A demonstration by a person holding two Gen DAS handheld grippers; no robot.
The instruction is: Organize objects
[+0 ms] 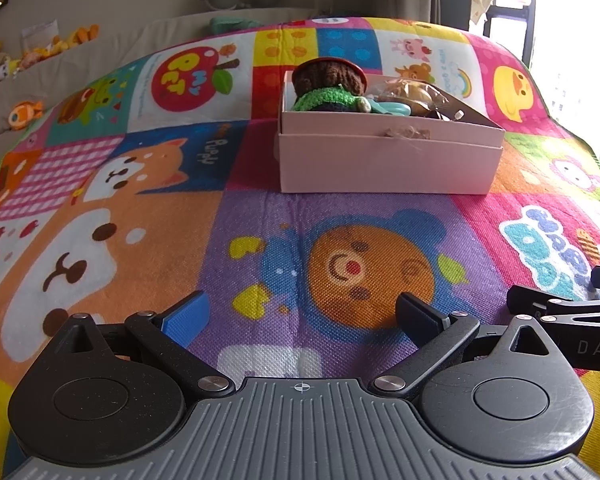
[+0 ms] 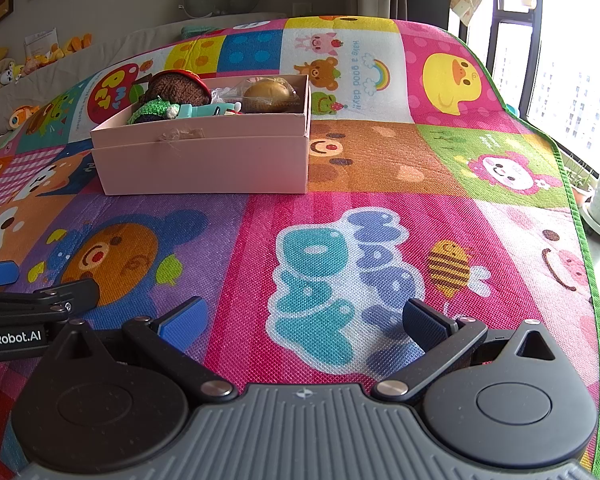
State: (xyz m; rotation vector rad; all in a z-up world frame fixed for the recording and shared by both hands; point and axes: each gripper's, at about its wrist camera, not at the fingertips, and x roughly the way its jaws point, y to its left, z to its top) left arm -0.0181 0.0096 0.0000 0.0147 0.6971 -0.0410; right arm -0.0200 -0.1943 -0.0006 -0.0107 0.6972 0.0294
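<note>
A: Left wrist view first. What sits nearest?

B: At 6 o'clock the left gripper (image 1: pixel 302 316), its 2 fingers spread wide with nothing between them, hovering over the purple bear square of the mat (image 1: pixel 100 208). At 3 o'clock the right gripper (image 1: pixel 556 308) pokes in from the edge, side on.

A: And from the right wrist?

B: Same pose: the right gripper (image 2: pixel 304 320) at 6 o'clock, fingers spread and empty, above the "Happy Day" lettering. The left gripper (image 2: pixel 40 300) shows at 9 o'clock, just beside it.

A: Where are the things being sorted?

B: Farther out, in a pink box (image 1: pixel 388 160) standing on the mat, at about 1 o'clock from the left wrist and 11 o'clock from the right (image 2: pixel 204 160). It is well apart from both grippers.

A: What is inside?

B: At its left end a brown knitted doll (image 2: pixel 176 90) with green trim, leaning on the wall. Beside it a teal toy (image 2: pixel 204 112). At the right end a wrapped golden bun (image 2: pixel 266 94).

A: Beyond that?

B: At 10 o'clock, plush toys (image 1: pixel 28 110) along a beige ledge. At 2 o'clock, a bright window (image 2: pixel 560 92).
</note>
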